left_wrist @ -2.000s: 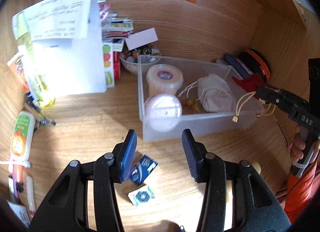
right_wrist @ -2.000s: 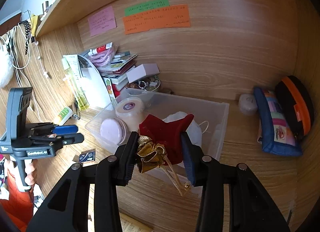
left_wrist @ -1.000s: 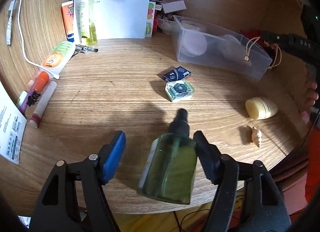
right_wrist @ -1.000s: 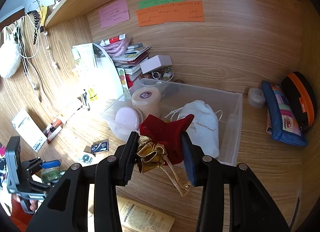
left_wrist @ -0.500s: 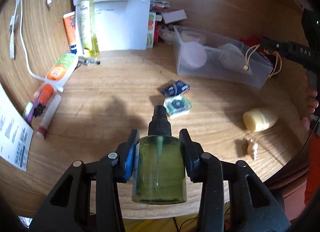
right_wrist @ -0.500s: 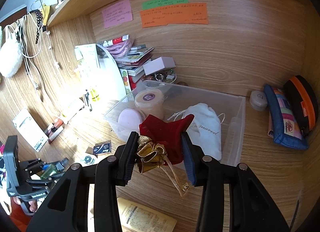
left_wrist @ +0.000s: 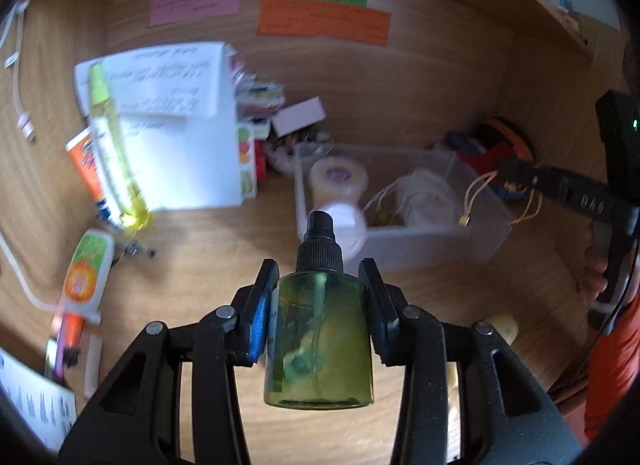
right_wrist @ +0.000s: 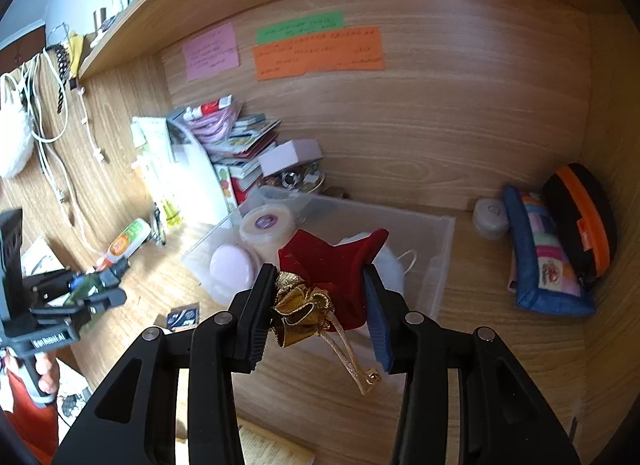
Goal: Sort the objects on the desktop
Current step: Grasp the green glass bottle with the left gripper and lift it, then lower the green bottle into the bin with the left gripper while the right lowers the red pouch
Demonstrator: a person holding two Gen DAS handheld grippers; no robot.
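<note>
Left gripper [left_wrist: 318, 307]: my fingers are clamped on the green spray bottle [left_wrist: 320, 335], one pad on each side of its body, just below the black pump cap [left_wrist: 319, 243].
Bottle position: clear of the table [left_wrist: 192, 265], cap pointing away from me toward the clear bin [left_wrist: 440, 241].
Bottle handling: rigid see-through plastic, probably light. The round, smooth wall may slip or rotate between flat pads, so I judge the mid-body the best place to hold. The cap and nozzle are the weak parts; I do not take hold there.
Right gripper [right_wrist: 320, 305]: my fingers are closed on the red pouch [right_wrist: 340, 265], with its gold trim [right_wrist: 298, 311] bunched against the left pad.
Pouch position: held in the air in front of the bin's near wall, drawstring [right_wrist: 352, 361] hanging free below.
Pouch handling: soft cloth, light, not fragile. It folds under pressure, so a pinch across the gathered neck holds best. The loose drawstring could snag on the bin rim.
Bin contents: two round tubs [right_wrist: 250, 243] and a white cloth bag [left_wrist: 428, 197].
Step in hand, as I judge it: carry both items to the bin.
</note>
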